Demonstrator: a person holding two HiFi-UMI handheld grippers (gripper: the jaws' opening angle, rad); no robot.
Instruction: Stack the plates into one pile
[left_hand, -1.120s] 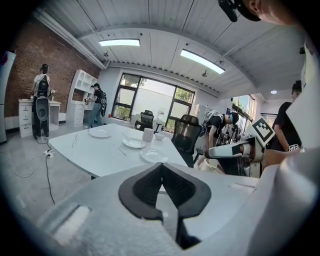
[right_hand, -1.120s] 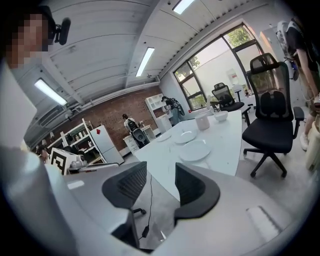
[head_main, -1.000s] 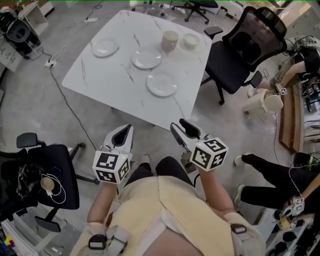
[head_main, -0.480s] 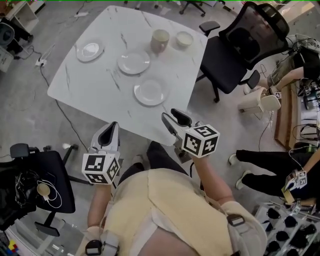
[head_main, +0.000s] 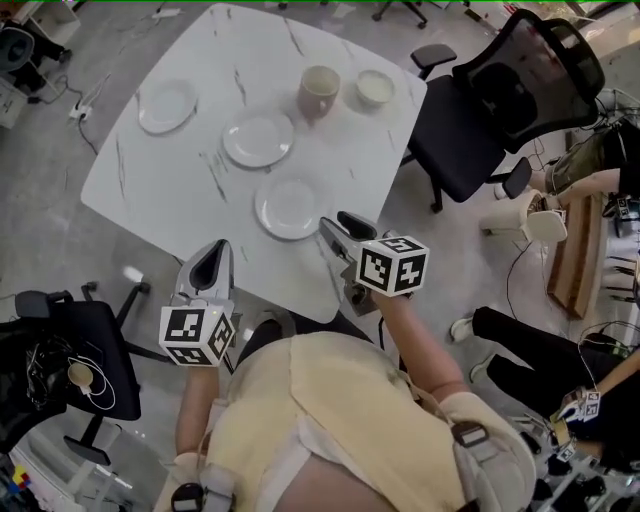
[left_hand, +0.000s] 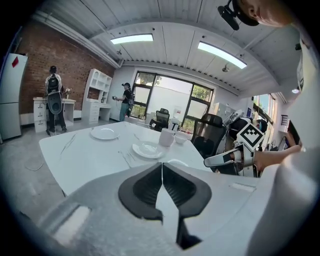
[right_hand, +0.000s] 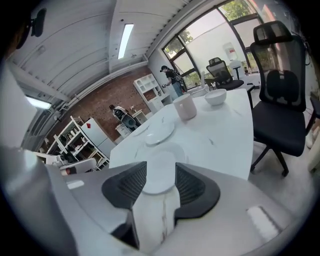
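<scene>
Three white plates lie apart on the white marble table (head_main: 190, 170): a far one (head_main: 167, 106), a middle one (head_main: 259, 139) and a near one (head_main: 290, 208). My left gripper (head_main: 212, 250) hangs just off the table's near edge, shut and empty, its pads meeting (left_hand: 161, 165). My right gripper (head_main: 335, 225) hovers at the near edge, right beside the near plate. It stands open with nothing between its pads (right_hand: 160, 167). The near plate (right_hand: 159, 172) shows through that gap, the middle plate (right_hand: 160, 135) beyond it.
A beige cup (head_main: 319, 90) and a small white bowl (head_main: 376, 87) stand at the table's far side. A black office chair (head_main: 500, 110) is at its right, another black chair (head_main: 70, 350) at my left. People stand far off by the shelves.
Both grippers have moved forward toward the table. The right one now reaches over the near edge beside the nearest plate; the left one has come up to the edge.
</scene>
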